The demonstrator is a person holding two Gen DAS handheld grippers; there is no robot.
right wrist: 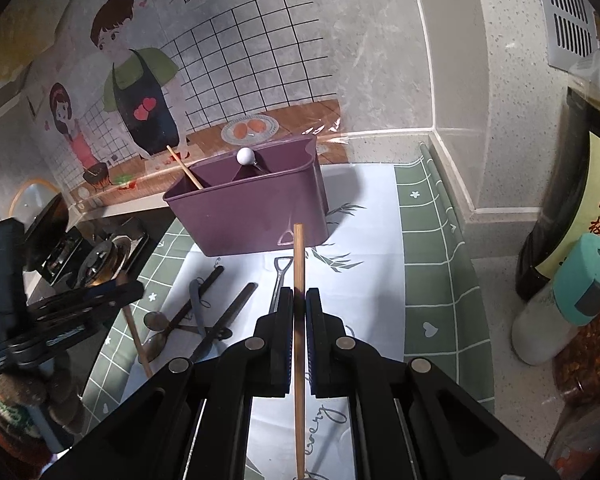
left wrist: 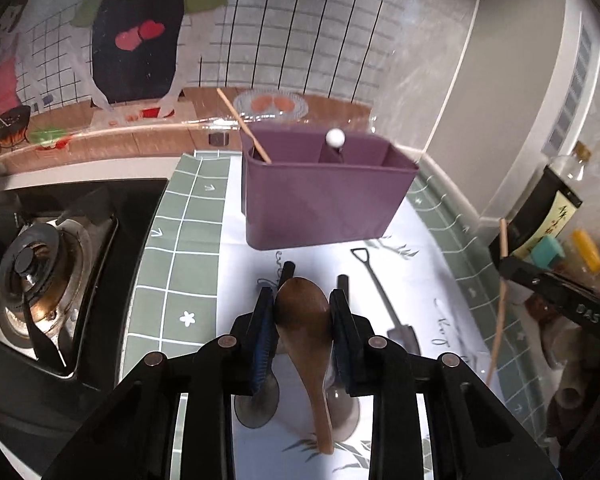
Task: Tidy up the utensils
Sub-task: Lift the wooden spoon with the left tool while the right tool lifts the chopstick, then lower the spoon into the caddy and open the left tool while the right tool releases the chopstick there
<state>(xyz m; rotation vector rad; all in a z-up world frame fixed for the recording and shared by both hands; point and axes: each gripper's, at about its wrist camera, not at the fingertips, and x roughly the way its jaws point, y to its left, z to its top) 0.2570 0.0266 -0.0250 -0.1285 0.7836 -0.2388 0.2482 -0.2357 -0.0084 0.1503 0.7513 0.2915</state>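
My left gripper [left wrist: 302,298] is shut on the bowl of a brown wooden spoon [left wrist: 306,320], held above the mat with its handle pointing back toward the camera. My right gripper [right wrist: 299,304] is shut on a thin wooden chopstick [right wrist: 299,256] that stands up past the fingertips. Ahead of both stands a purple divided caddy [left wrist: 324,200] [right wrist: 252,216]. Its left compartment holds one chopstick [left wrist: 244,126], and a white ball-topped utensil [left wrist: 334,137] sits in the middle one. A shovel-shaped metal spoon [left wrist: 384,304] [right wrist: 278,280] lies on the mat.
Several spoons and dark utensils [right wrist: 204,312] lie on the white and green mat [right wrist: 432,248]. A gas stove [left wrist: 40,280] is at the left. A sauce bottle [right wrist: 580,200] and a teal-capped shaker [right wrist: 560,312] stand at the right by the wall corner.
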